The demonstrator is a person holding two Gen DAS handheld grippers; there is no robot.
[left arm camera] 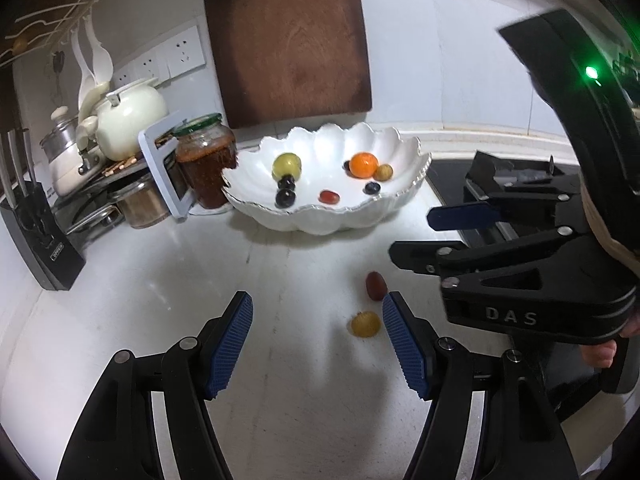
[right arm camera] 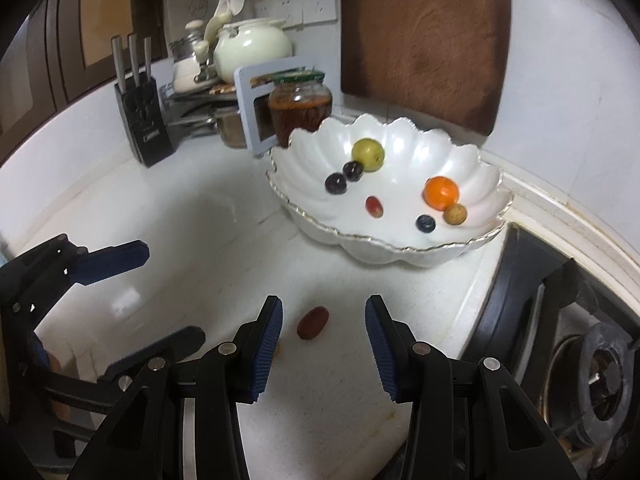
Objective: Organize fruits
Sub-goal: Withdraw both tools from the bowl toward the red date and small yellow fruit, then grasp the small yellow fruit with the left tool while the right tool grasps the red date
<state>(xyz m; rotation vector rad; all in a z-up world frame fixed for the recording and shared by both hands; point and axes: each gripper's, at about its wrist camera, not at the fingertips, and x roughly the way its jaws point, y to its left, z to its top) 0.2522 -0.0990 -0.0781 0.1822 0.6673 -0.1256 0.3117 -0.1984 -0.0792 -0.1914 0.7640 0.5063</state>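
- Pointing down at the white countertop (left arm camera: 160, 280), the left gripper (left arm camera: 318, 338) has its blue-padded jaws standing apart with nothing clamped between them.
- Just inside its right pad, a yellow fruit (left arm camera: 365, 324) lies on the counter, close to the pad; whether they touch cannot be told.
- A red grape (left arm camera: 376, 286) lies just beyond the yellow fruit, near the tip of that same pad.
- The right gripper (right arm camera: 324, 320) also has its jaws apart and empty; in its own view the red grape (right arm camera: 313, 322) lies on the counter between the two pads, nearer the left one and clear of both.
- In the left view the right gripper (left arm camera: 412, 236) hangs above the counter to the right of the two loose fruits, with fingertips of the person's hand (left arm camera: 600, 350) showing under its body.
- Farther back stands a white scalloped bowl (right arm camera: 400, 248) with a gilt rim.
- Inside it lie a green fruit (right arm camera: 368, 155), two dark grapes (right arm camera: 336, 183) beside it, a small red grape (right arm camera: 374, 206) in the middle, an orange (right arm camera: 441, 193), a small tan fruit (right arm camera: 455, 214) touching the orange, and a blueberry (right arm camera: 425, 223).
- Behind the bowl a wooden cutting board (right arm camera: 424, 36) leans on the wall, with a green-lidded jar (right arm camera: 300, 108) to the bowl's left.
- A knife block (right arm camera: 142, 120) stands farther left, and a stove burner (right arm camera: 600, 364) sits at the right edge.
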